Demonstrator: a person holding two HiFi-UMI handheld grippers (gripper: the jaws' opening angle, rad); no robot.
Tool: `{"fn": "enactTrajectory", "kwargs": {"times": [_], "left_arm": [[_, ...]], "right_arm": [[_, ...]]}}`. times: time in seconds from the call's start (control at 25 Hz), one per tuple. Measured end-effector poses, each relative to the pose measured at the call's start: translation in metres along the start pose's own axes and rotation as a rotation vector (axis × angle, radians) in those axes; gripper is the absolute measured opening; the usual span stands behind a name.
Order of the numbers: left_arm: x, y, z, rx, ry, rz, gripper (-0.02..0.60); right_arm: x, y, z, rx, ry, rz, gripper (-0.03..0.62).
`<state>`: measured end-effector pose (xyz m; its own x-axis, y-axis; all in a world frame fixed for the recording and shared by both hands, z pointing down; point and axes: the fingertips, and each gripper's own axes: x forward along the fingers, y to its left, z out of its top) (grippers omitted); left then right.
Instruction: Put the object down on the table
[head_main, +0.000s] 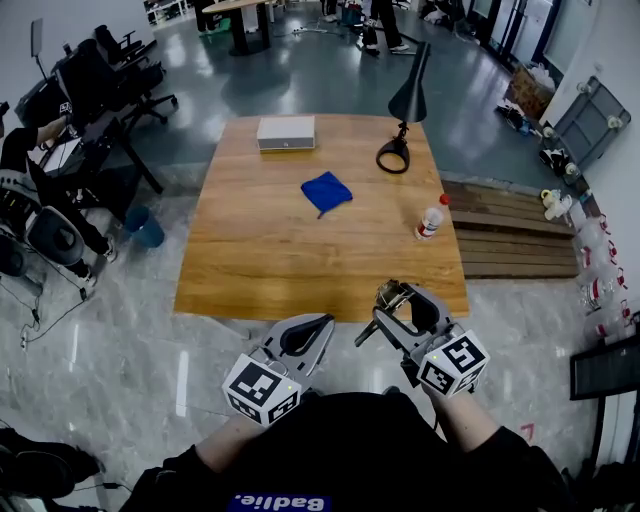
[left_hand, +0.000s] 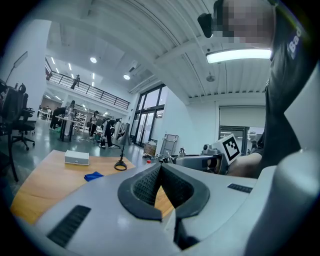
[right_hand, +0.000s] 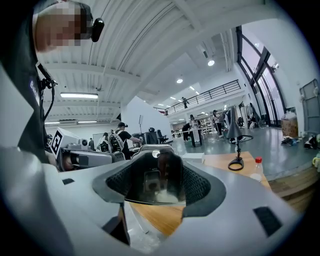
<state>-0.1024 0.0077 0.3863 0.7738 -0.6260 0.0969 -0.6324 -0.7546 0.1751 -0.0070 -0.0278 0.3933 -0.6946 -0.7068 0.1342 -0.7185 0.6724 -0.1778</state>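
Note:
My right gripper (head_main: 392, 296) is shut on a small clear glass-like object (head_main: 397, 294), held in the air just before the near edge of the wooden table (head_main: 260, 260). In the right gripper view the object (right_hand: 154, 182) fills the gap between the dark pads (right_hand: 197, 185) of the right gripper (right_hand: 155, 150). My left gripper (head_main: 322, 322) hangs beside it to the left, also short of the table; its jaws meet at the tips with nothing between them. The left gripper (left_hand: 160, 167) sees the right one at its right.
On the table lie a blue cloth (head_main: 326, 192) at the middle, a white box (head_main: 286, 132) at the far edge, a black desk lamp (head_main: 405, 105) at the far right and a red-capped bottle (head_main: 430, 218) near the right edge. Office chairs (head_main: 100, 75) stand left.

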Motion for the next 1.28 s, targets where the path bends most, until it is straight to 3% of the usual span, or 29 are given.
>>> {"fn": "enactTrajectory", "kwargs": {"times": [0.24,0.44,0.68,1.0,1.28], "left_arm": [[-0.004,0.017,-0.004,-0.020,0.003,-0.009,0.008],[0.015,0.025,-0.006,-0.020,0.017,0.009,0.008],[0.056,0.040,-0.005,-0.023,0.043,0.087,0.008],[0.122,0.061,0.007,-0.062,0.080,0.190,0.008],[0.155,0.076,-0.011,-0.070,0.134,0.259,0.008]], "right_arm": [[0.021,-0.003,-0.013,-0.008,0.043,-0.025,0.290],[0.036,-0.036,-0.026,-0.007,0.074,-0.030,0.290],[0.070,-0.093,-0.046,0.017,0.128,0.023,0.291],[0.111,-0.173,-0.089,-0.046,0.249,0.073,0.291],[0.139,-0.205,-0.150,-0.084,0.379,0.154,0.290]]}}
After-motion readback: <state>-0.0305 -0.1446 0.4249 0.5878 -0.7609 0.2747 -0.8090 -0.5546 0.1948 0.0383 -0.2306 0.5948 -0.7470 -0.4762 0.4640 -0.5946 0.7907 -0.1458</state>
